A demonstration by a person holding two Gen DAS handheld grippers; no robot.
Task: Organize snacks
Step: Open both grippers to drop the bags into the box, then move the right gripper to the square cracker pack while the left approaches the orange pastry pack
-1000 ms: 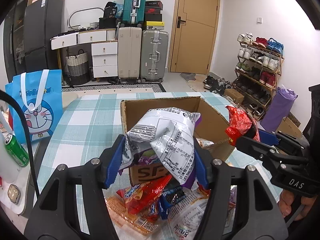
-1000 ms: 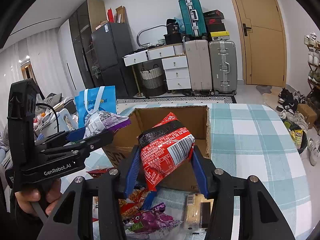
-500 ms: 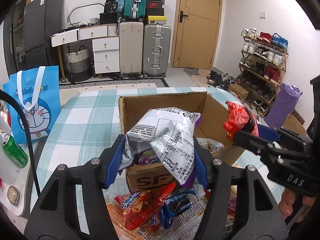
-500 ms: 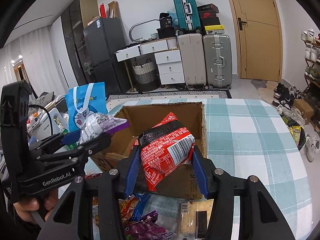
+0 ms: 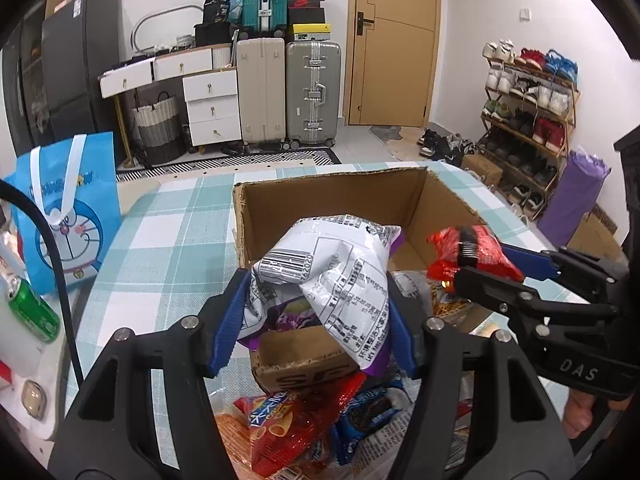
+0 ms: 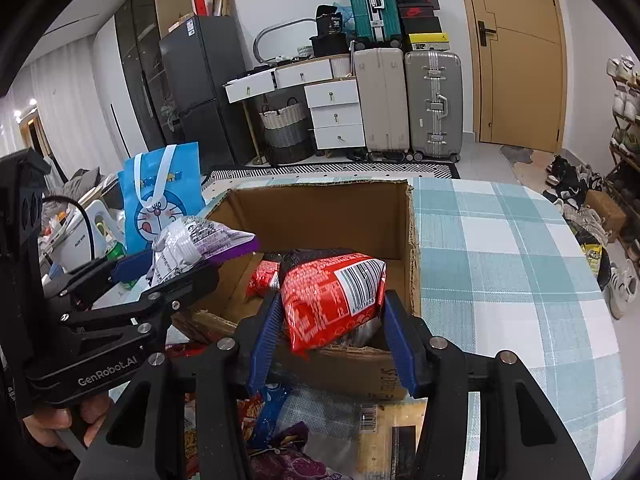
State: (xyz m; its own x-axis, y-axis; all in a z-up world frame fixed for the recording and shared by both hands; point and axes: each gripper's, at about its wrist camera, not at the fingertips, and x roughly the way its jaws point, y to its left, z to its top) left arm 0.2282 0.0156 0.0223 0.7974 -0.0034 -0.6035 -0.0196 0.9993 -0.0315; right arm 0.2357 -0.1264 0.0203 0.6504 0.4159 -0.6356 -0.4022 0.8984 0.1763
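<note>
Cardboard box (image 5: 340, 200), brown, open-topped and rough-edged, is seen ahead of both sets of fingers on a teal-and-white checked tablecloth (image 6: 500, 248). A crinkled white-and-purple snack bag (image 5: 332, 280) with a printed barcode is clamped between the blue pads of the left gripper (image 5: 312, 324); the bag bulges above and past the fingertips and hangs over the box's near wall. A glossy red snack packet (image 6: 332, 296) with a white barcode panel is pinched between the blue pads of the right gripper (image 6: 328, 340), jaws set narrow; the packet is held just above the near rim of the box, tilted, with its far end over the interior. Other packets are glimpsed inside the box beyond the red one, too hidden to tell apart.

Below and nearer than the left fingertips, loose snacks are piled on the cloth against the box: an orange-red crisp packet (image 5: 288, 432) and a blue cookie packet (image 5: 368, 412). Beneath the right fingertips a purple packet (image 6: 288, 460) is seen among further wrappers.

Each gripper is visible from the other's camera, side by side and close, a hand (image 6: 60, 424) wrapped round the left handle. Left of the left fingers, a blue cartoon gift bag (image 5: 68, 208) stands upright, a green drink can (image 5: 32, 308) lying beside it.
</note>
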